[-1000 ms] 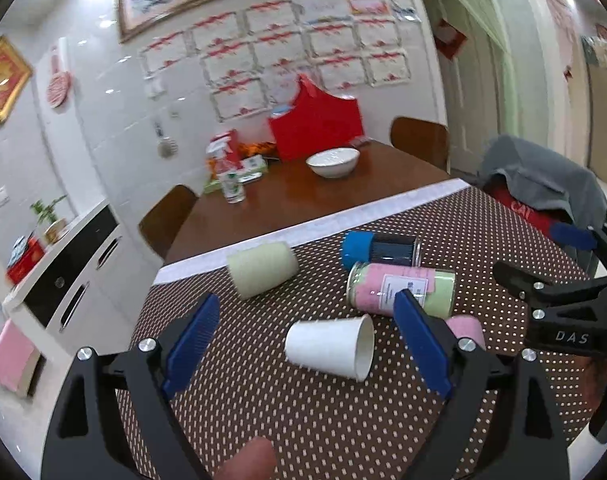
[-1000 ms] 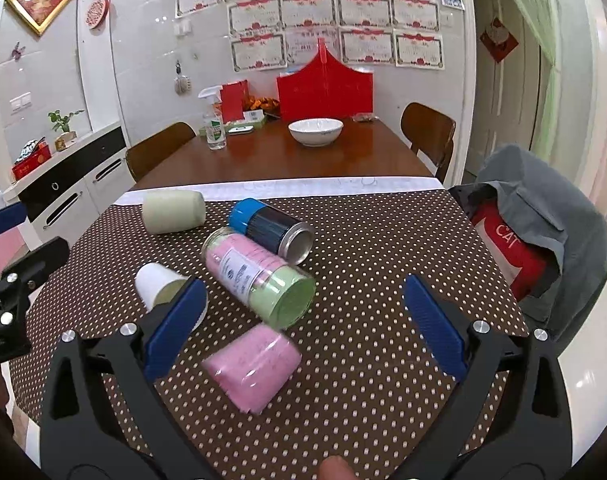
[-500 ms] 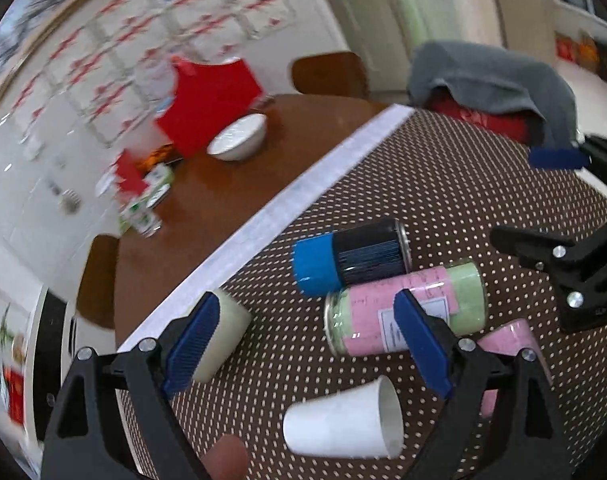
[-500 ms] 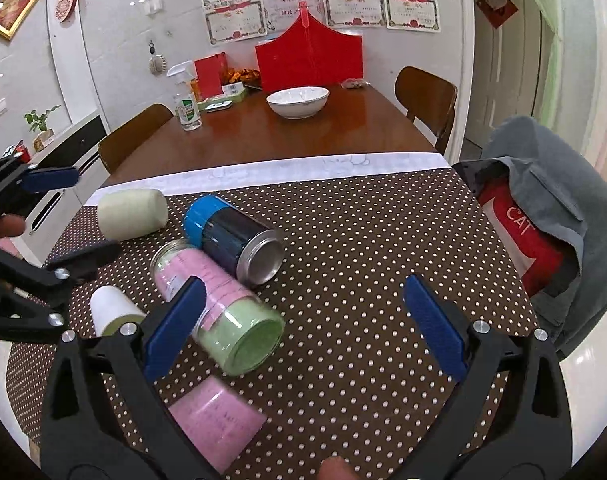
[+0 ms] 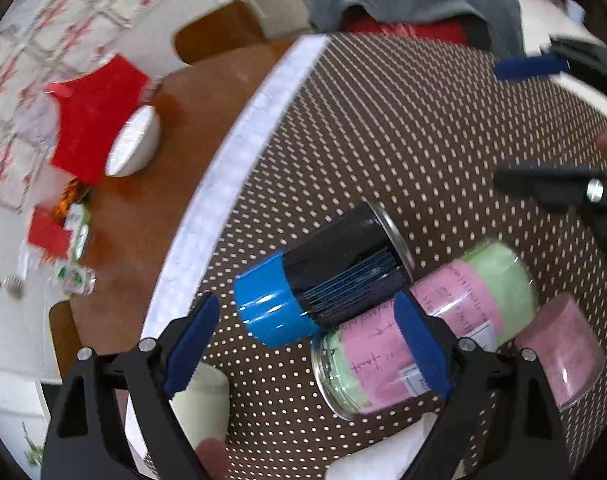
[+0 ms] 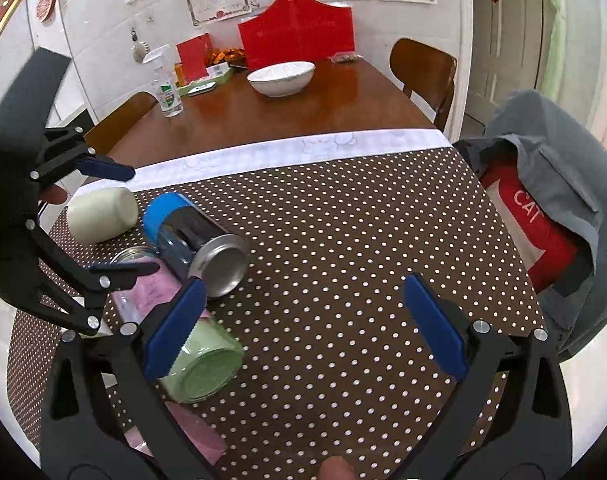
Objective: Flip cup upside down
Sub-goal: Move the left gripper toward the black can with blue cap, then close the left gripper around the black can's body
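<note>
Several cups lie on their sides on the brown dotted cloth (image 6: pixel 343 240). The blue-and-black cup (image 5: pixel 319 284) (image 6: pixel 195 240) lies against a pink-and-green cup (image 5: pixel 423 332) (image 6: pixel 199 364). A cream cup (image 6: pixel 101 214) (image 5: pixel 201 404) lies to the left. A pink cup (image 5: pixel 559 356) lies at the right of the left wrist view. A white paper cup (image 5: pixel 383 460) shows only as a sliver at the bottom. My left gripper (image 5: pixel 303 344) is open and tilted, above the blue-and-black cup. My right gripper (image 6: pixel 303 328) is open over bare cloth, right of the cups.
The wooden table (image 6: pixel 303 108) beyond the cloth holds a white bowl (image 6: pixel 281 78), a spray bottle (image 6: pixel 165 88) and a red stand (image 6: pixel 295 34). A chair with a grey jacket (image 6: pixel 555 200) stands at the right. Wooden chairs (image 6: pixel 423 72) stand around the table.
My left gripper has swung forward and rolled, moving from the white paper cup toward the blue-and-black cup. My right gripper has shifted a little forward. Both stay open.
</note>
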